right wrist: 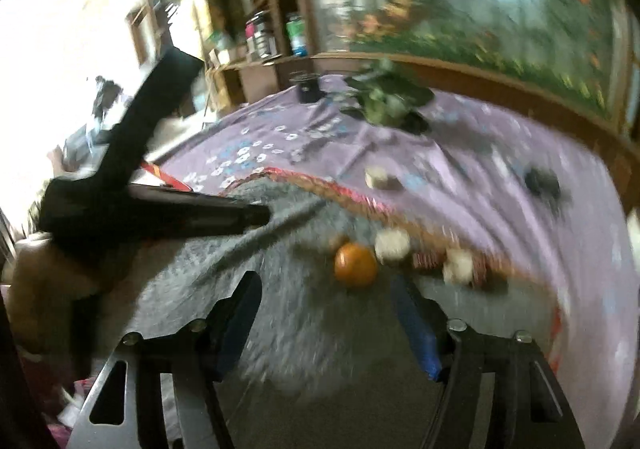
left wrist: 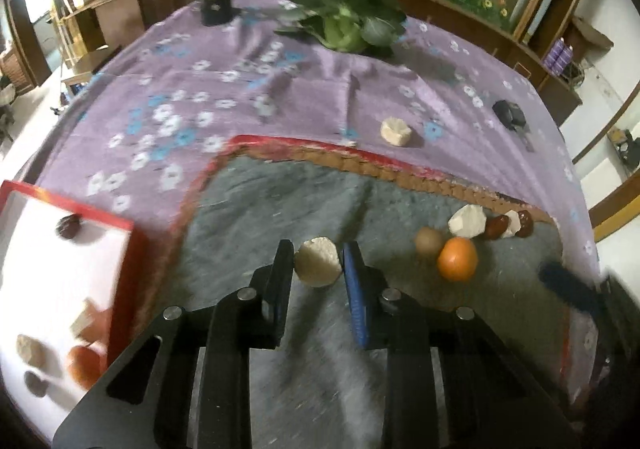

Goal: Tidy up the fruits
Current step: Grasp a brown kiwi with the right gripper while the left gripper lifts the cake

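Note:
My left gripper [left wrist: 319, 249] is shut on a pale cream fruit piece [left wrist: 318, 267], held just above the grey mat [left wrist: 260, 209]. To its right lie an orange [left wrist: 457, 259], a brown round fruit [left wrist: 429, 242], a pale chunk [left wrist: 467, 221] and dark red dates [left wrist: 496, 227] along the mat's edge. A white tray with a red rim [left wrist: 80, 209] at the left holds a dark fruit [left wrist: 69, 227] and several blurred pieces. My right gripper [right wrist: 325, 285] is open with nothing between its fingers. The orange [right wrist: 355, 264] sits just beyond its tips.
Another pale piece [left wrist: 396, 132] and a black key fob [left wrist: 510, 115] lie on the purple flowered cloth [left wrist: 180, 97]. Leafy greens [left wrist: 344, 25] and a small black box [left wrist: 216, 7] stand at the far edge. The left tool's black handle [right wrist: 132, 153] crosses the right wrist view.

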